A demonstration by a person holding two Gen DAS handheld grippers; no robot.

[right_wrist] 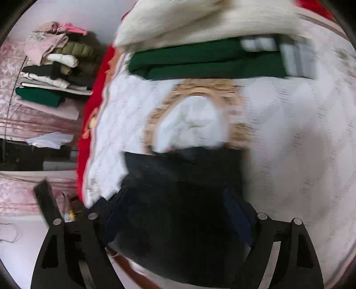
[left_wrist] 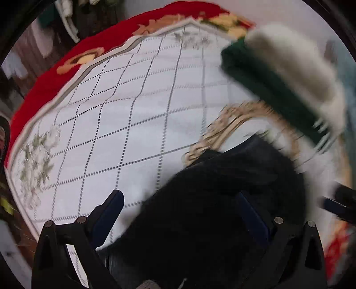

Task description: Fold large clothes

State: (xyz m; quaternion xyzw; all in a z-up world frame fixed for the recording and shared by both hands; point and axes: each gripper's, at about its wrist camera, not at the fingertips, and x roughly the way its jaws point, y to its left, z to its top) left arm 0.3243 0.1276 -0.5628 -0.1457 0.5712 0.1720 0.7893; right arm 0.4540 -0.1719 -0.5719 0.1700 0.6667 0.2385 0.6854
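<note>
A dark navy-black garment (left_wrist: 213, 200) lies on the white quilted bed cover (left_wrist: 111, 124), near its front edge. My left gripper (left_wrist: 182, 209) is open, its jaws wide apart over the garment's left part. In the right wrist view the same dark garment (right_wrist: 182, 195) fills the space between my right gripper's (right_wrist: 175, 213) wide-open jaws. The right gripper also shows at the right edge of the left wrist view (left_wrist: 340, 204). Both views are blurred by motion.
A folded stack with a green garment (right_wrist: 207, 60) under a cream one (right_wrist: 200, 20) sits at the far side of the bed. A white piece (right_wrist: 191, 122) lies on a tan pattern. A pile of clothes (right_wrist: 53, 64) lies on a pink bed to the left. Red blanket (left_wrist: 89, 49) rims the cover.
</note>
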